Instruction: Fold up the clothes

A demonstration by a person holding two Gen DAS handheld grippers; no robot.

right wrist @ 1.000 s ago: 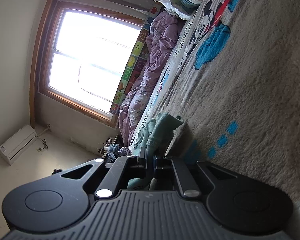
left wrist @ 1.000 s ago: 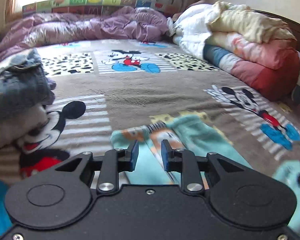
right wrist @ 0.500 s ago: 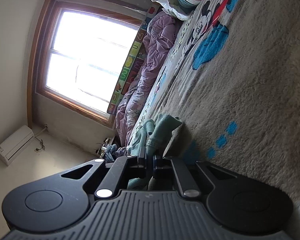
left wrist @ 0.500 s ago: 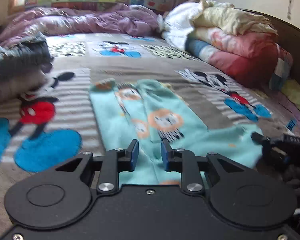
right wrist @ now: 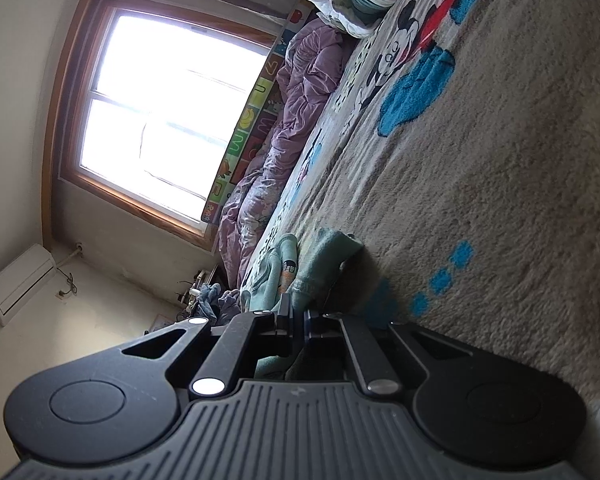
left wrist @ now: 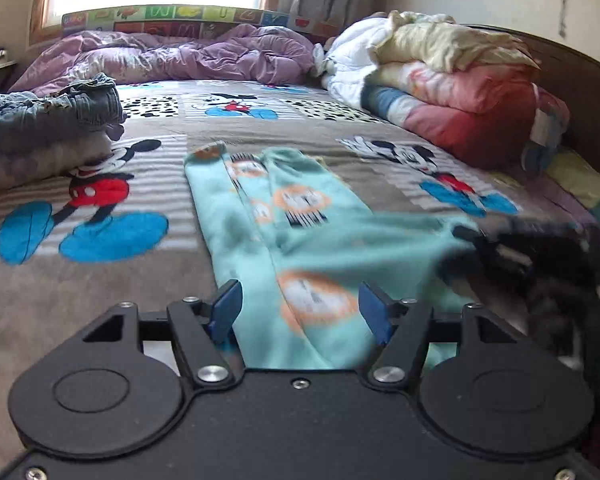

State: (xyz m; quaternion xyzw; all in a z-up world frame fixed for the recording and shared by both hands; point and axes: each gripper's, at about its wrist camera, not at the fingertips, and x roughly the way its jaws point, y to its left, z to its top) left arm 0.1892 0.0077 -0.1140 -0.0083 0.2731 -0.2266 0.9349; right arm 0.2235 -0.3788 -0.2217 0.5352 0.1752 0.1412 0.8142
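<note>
Teal fleece trousers [left wrist: 300, 208] with orange lion prints lie lengthwise on the Mickey Mouse blanket [left wrist: 100, 288], legs pointing away. My left gripper [left wrist: 300, 296] hovers over their near end, its jaws opening wide; the cloth lies below and between the blue pads [left wrist: 228, 308], which do not press on it. My right gripper [right wrist: 298, 316] is rolled on its side and shut on an edge of the same teal trousers [right wrist: 324, 256]. In the left wrist view the right gripper [left wrist: 500, 252] shows as a blurred black shape at the trousers' right corner.
A pile of folded jeans and grey clothes [left wrist: 56, 120] sits at the left. A purple duvet [left wrist: 188, 56] lies along the far edge under the window. Stacked quilts [left wrist: 452, 88] and a dark headboard [left wrist: 580, 92] line the right side.
The left gripper has drawn back along the trousers toward their near end, and its jaws have gone from narrow to wide. The right gripper has kept still, shut on the cloth.
</note>
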